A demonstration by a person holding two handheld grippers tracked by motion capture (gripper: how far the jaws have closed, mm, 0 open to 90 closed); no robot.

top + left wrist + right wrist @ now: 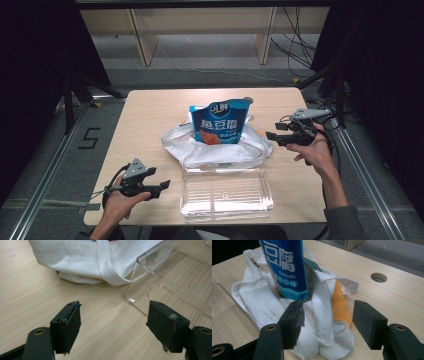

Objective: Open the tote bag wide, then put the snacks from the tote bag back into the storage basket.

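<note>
Snack packet (220, 124) stands in cloth bag (215, 150) — clear tray (225, 195) before it.

The left gripper (162, 186) sits at the lower left of the high view, held level in the left hand (120, 200), its fingers (68, 325) spread apart with nothing between them. At the right edge, the right hand (316, 150) holds the right gripper (272, 136) pointing left, fingers (368, 322) parted too.

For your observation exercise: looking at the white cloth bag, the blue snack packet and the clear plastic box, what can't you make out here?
- Bottom of the snack packet: hidden inside the cloth bag, high view.
- Packet's top: cut off by the upper edge, right gripper view.
- Orange item in the bag: mostly covered by cloth, unidentifiable.
- Plastic box: cut off at the right edge, left gripper view.
</note>
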